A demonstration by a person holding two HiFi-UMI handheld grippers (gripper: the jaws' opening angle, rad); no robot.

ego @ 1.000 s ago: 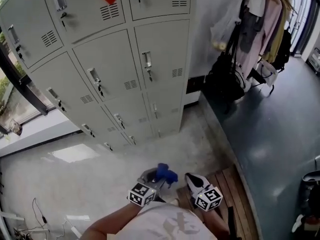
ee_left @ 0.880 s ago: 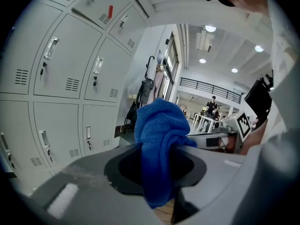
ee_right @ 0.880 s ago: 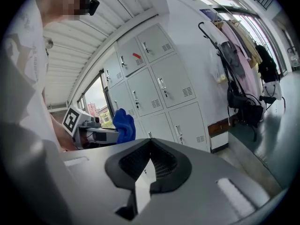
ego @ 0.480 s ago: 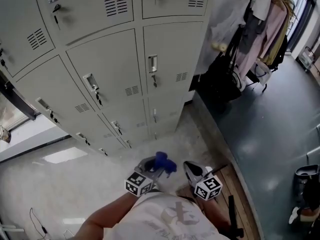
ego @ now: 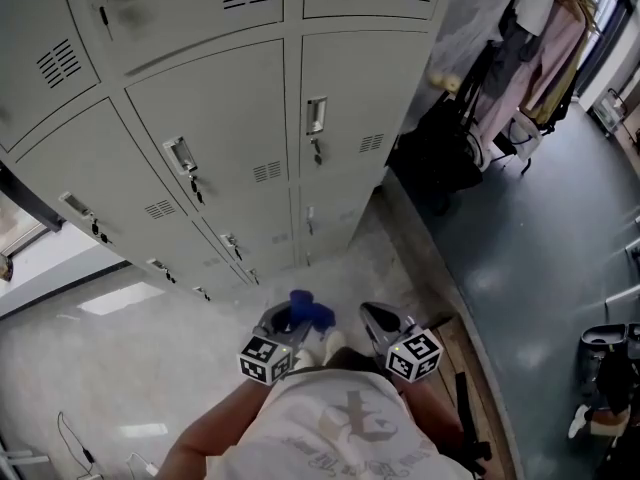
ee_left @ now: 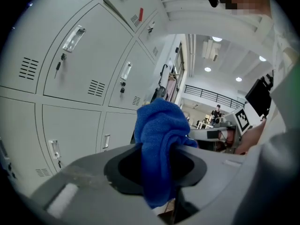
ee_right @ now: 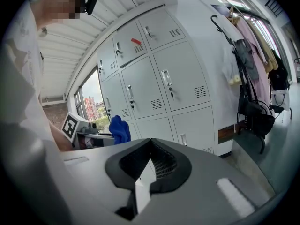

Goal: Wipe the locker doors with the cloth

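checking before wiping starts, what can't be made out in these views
- Lockers: top row cut off by the head view's upper edge.
- Dirt on the doors: too small in every view.
- Cloth: its pinched part is hidden inside the left hand-held gripper, left gripper view.
- Hanging clothes: cut off at the head view's right edge.

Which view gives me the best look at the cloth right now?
The left gripper view: the cloth fills the centre, pinched in the left gripper, with its folds plain to see. The head view shows only a small blue tuft ahead of that gripper. The right gripper view shows it small, at the left.
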